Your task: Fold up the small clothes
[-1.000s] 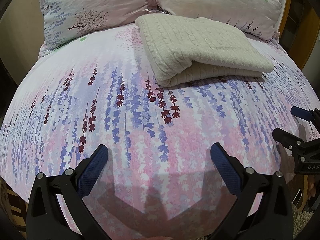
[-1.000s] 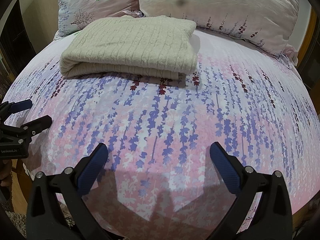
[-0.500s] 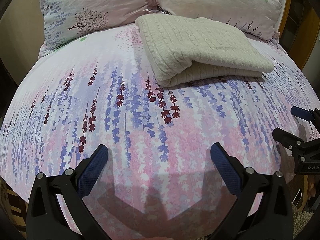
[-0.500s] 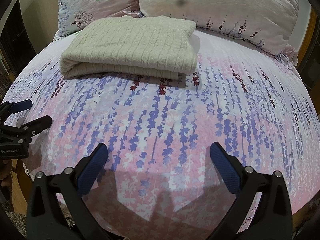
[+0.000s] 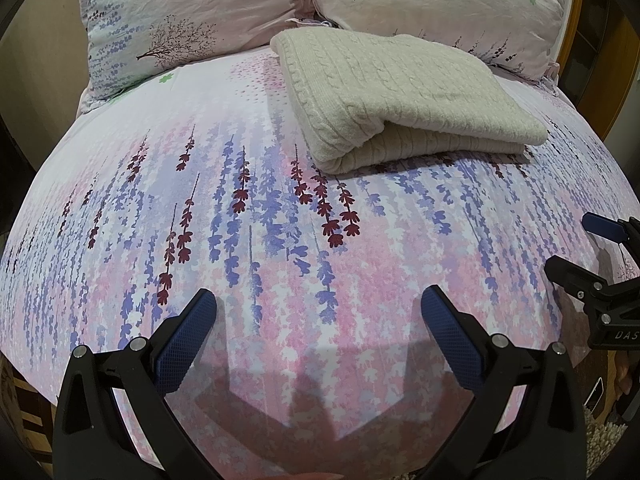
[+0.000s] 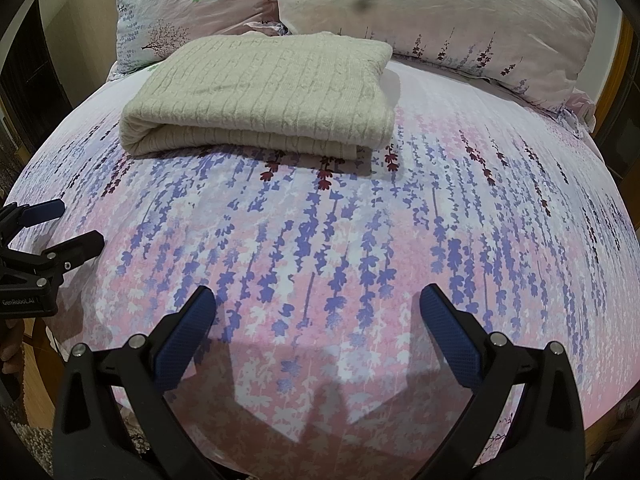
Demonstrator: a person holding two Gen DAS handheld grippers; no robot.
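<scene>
a bed (image 5: 280, 240) fills both views, its sheet printed with hanging purple, pink and dark red flower sprays. two pale pink pillows (image 5: 192, 20) (image 6: 440, 12) (each with small tree and flower prints) lean side by side at its head. a wooden frame (image 5: 576, 20) edges the right.

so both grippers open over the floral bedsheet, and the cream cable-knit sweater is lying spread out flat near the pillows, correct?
Not quite. The cream cable-knit sweater is already folded into a thick stack, not spread flat; the right wrist view shows its layered edge. The rest holds: it lies near the pillows on the floral bedsheet, with left gripper and right gripper both open.
</scene>
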